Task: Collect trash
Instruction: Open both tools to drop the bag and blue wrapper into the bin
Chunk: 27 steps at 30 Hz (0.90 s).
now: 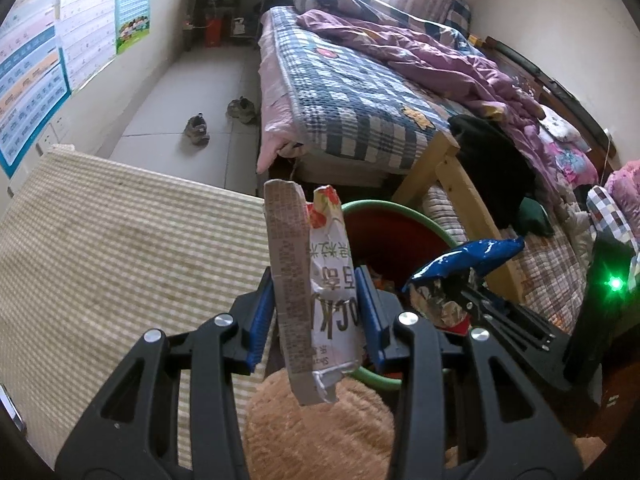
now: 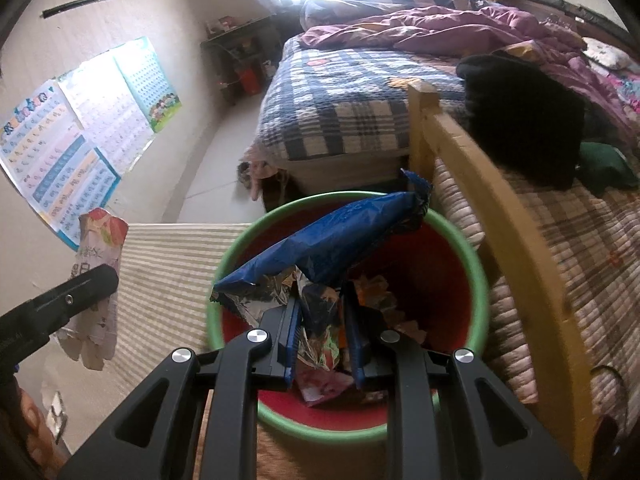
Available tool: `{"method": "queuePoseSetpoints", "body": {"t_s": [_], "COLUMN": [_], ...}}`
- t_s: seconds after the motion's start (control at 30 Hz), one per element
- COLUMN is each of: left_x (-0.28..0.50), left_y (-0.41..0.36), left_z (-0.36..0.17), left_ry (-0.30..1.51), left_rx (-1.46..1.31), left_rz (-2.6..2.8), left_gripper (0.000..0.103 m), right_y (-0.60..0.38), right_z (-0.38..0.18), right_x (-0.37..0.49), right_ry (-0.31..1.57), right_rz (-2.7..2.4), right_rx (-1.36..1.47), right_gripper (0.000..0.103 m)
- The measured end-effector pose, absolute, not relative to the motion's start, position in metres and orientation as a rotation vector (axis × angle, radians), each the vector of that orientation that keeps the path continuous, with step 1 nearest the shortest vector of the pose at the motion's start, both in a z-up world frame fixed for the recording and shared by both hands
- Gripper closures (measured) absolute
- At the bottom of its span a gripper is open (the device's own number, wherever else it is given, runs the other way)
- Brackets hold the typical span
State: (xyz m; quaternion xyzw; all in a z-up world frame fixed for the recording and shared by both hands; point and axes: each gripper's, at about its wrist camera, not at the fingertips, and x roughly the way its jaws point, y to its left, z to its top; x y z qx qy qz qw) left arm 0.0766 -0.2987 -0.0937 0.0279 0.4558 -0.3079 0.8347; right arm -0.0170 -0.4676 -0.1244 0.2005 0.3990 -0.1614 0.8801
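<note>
My left gripper (image 1: 314, 312) is shut on a white snack wrapper (image 1: 316, 276) with strawberry print, held upright beside the red bin with a green rim (image 1: 368, 210). The wrapper also shows in the right wrist view (image 2: 98, 276). My right gripper (image 2: 322, 336) is shut on a blue foil snack bag (image 2: 332, 240), held directly over the red bin's green rim (image 2: 478, 280). The blue bag shows in the left wrist view (image 1: 464, 264) too. Several crumpled wrappers (image 2: 384, 300) lie inside the bin.
A striped green-and-cream cushion (image 1: 112, 240) lies left of the bin. A wooden bed rail (image 2: 500, 208) and a bed with a plaid quilt (image 1: 352, 92) stand right and beyond. Two shoes (image 1: 198, 130) sit on the floor. A tan fuzzy surface (image 1: 320, 432) lies below.
</note>
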Motion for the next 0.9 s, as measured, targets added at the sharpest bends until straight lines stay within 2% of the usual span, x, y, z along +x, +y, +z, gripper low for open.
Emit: {"method": "queuePoseSetpoints", "body": {"t_s": [0.77, 0.83, 0.9], "left_x": [0.081, 0.081, 0.080], "left_y": [-0.339, -0.342, -0.345], "left_z": [-0.104, -0.103, -0.100], "left_ry": [1.004, 1.002, 0.989], "left_rx": [0.075, 0.078, 0.080], "left_rz": [-0.710, -0.719, -0.724], "left_gripper": [0.066, 0.061, 0.040], "right_y": [-0.493, -0.494, -0.494], "right_z": [-0.139, -0.140, -0.140], "right_x": [-0.025, -0.025, -0.024], "right_ry": [0.892, 0.897, 0.901], "right_rz": [-0.390, -0.396, -0.402], "right_rx": [0.421, 0.417, 0.410], "right_gripper": [0.082, 0.082, 0.075]}}
